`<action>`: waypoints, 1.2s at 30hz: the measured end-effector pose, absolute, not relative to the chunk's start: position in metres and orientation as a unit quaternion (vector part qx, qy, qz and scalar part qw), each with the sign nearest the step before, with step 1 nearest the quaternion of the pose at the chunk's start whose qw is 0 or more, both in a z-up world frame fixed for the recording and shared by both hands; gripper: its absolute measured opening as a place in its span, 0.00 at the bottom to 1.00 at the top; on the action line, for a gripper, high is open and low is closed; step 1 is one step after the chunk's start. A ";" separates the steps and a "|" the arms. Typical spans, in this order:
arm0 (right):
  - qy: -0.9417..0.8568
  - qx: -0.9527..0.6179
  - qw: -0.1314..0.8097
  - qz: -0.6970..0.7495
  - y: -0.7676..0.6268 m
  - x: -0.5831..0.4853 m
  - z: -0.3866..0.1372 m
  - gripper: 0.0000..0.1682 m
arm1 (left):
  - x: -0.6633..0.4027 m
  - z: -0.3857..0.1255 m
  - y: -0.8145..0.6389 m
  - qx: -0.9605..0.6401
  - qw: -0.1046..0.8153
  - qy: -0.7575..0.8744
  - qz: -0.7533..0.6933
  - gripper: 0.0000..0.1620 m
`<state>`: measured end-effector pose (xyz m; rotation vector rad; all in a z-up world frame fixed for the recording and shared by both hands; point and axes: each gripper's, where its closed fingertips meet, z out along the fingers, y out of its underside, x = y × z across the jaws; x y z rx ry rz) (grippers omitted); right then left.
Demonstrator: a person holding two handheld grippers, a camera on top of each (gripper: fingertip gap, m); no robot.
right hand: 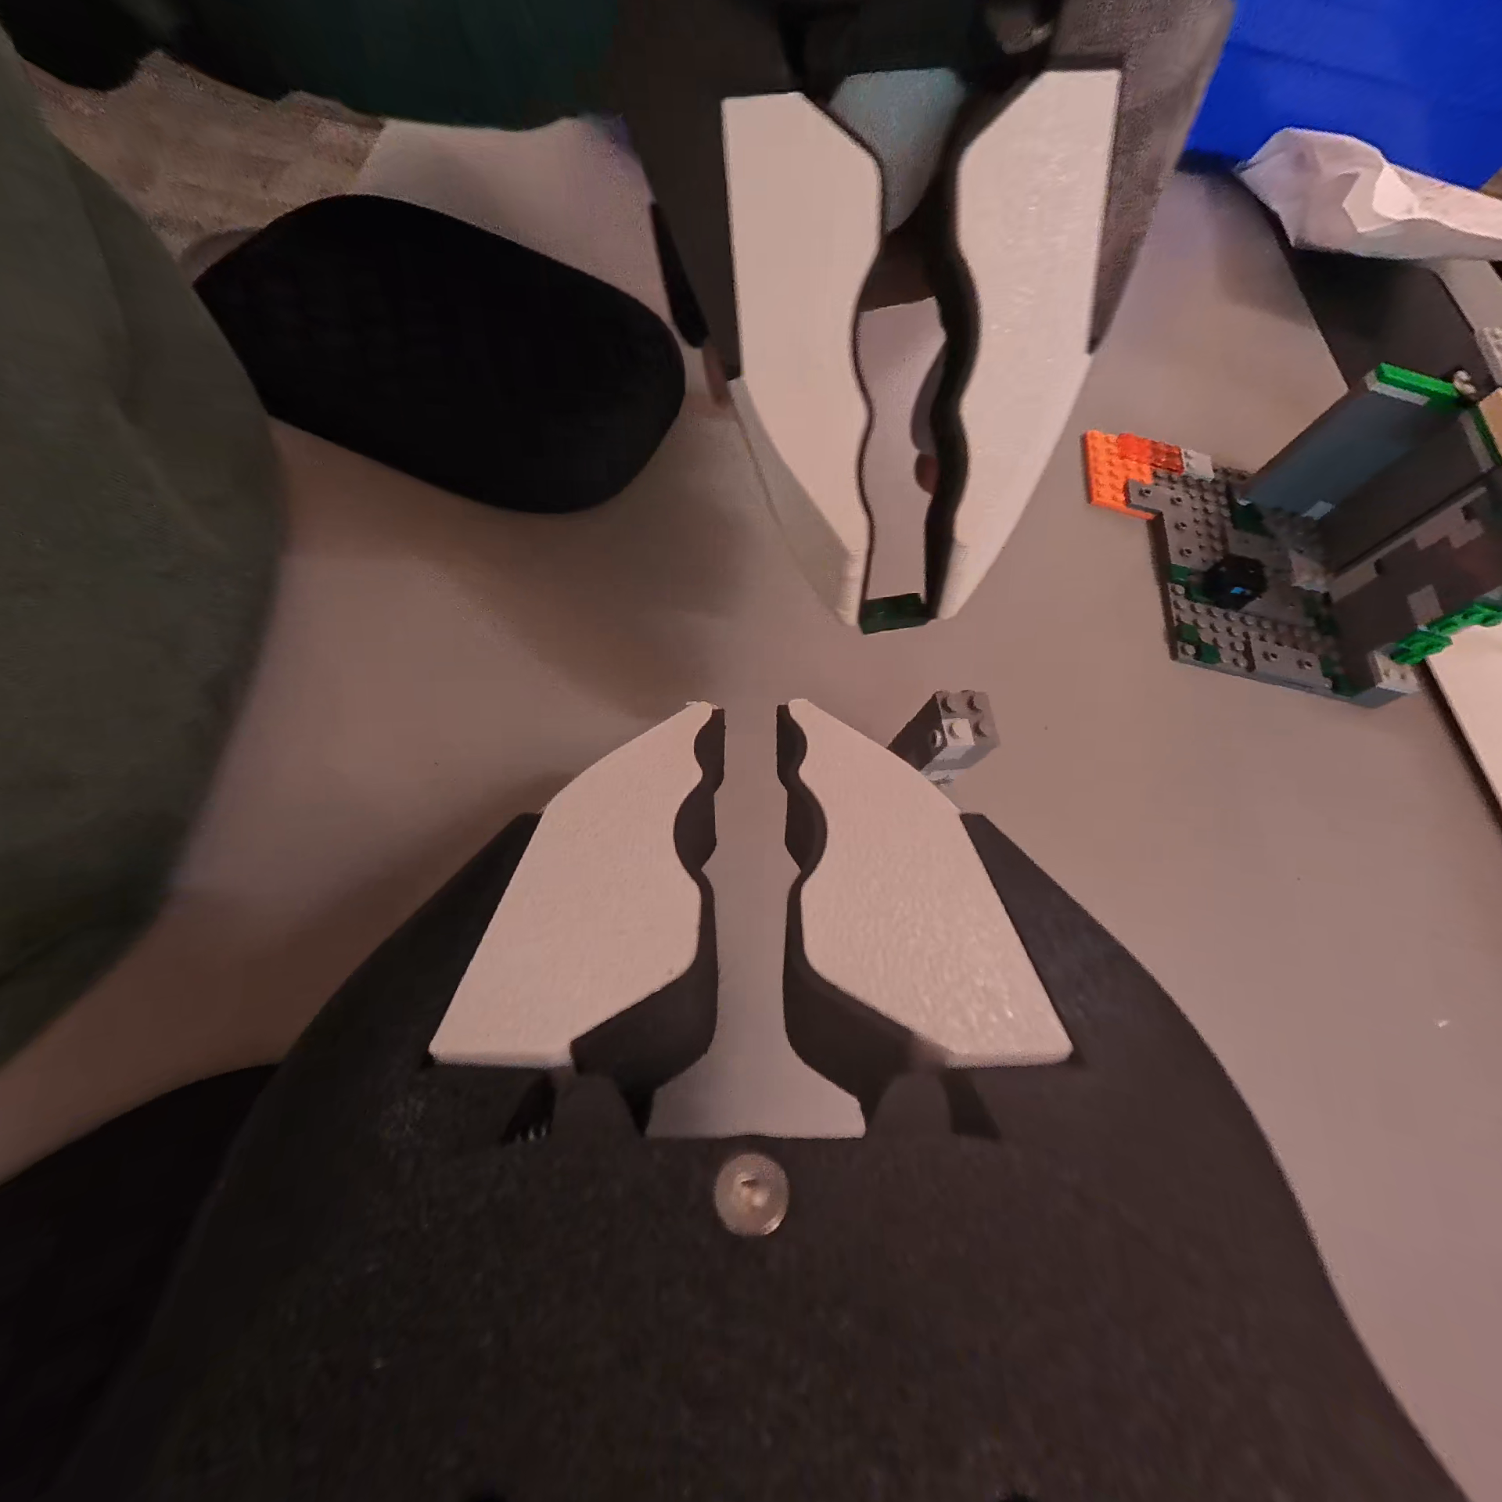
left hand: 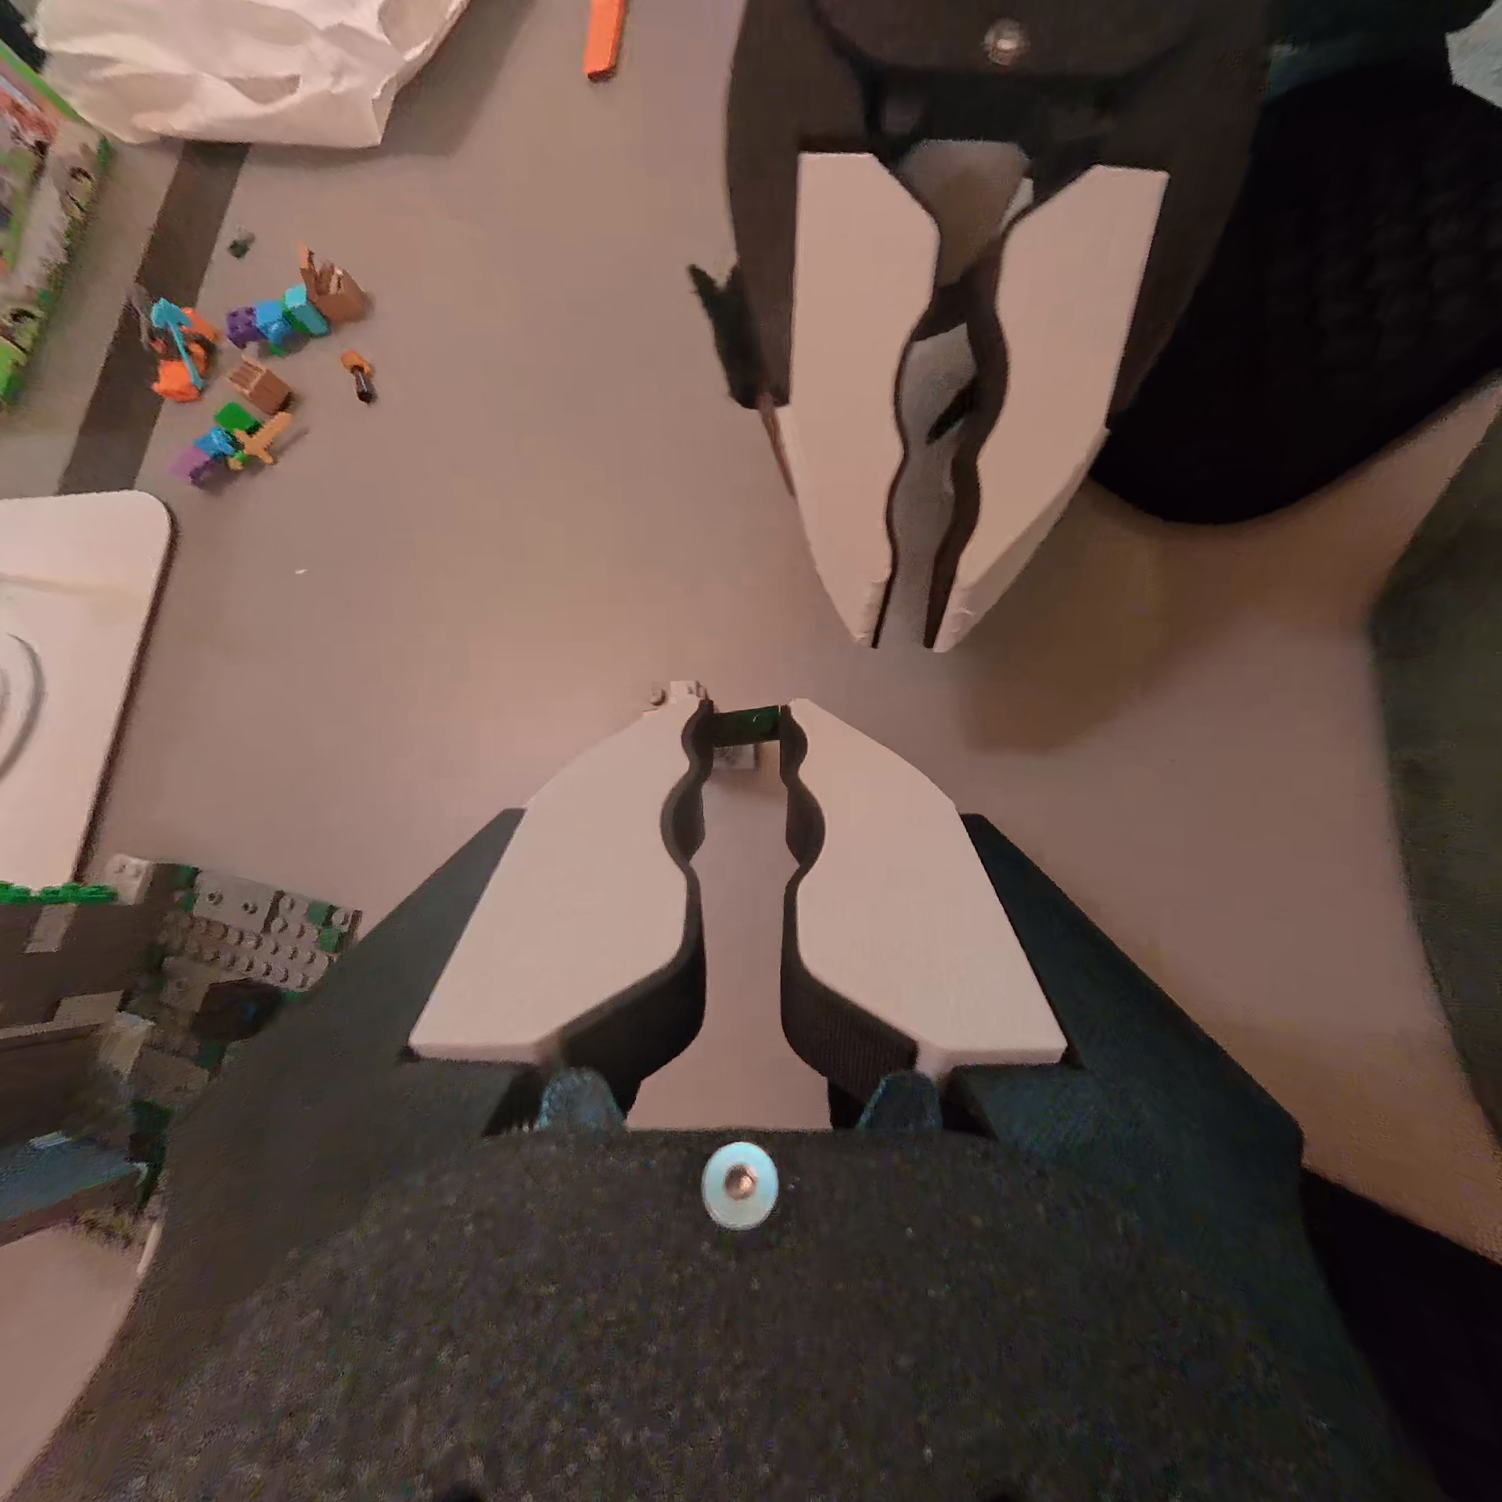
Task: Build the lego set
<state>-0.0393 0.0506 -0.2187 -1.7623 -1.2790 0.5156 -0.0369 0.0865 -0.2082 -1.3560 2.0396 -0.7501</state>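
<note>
The left gripper (left hand: 746, 715) pinches a small dark green brick (left hand: 744, 726) at its fingertips, the right gripper (right hand: 749, 715) faces it empty with jaws slightly parted, a small grey brick assembly (right hand: 951, 735) lies beside it, the partly built lego model (right hand: 1317, 561) stands farther off, no writing legible

left gripper (left hand: 746, 719) nearly closed, pinching something small and dark at its tips, right gripper (right hand: 749, 719) opposite, tip to tip, jaws slightly parted, empty

No writing can be read anywhere (the printed box (left hand: 32, 244) is blurred).
</note>
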 end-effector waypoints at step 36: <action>-0.426 -0.754 0.459 0.198 0.101 -0.010 -0.248 0.20 | -0.018 -0.232 0.106 -0.526 0.174 0.782 -0.284 0.10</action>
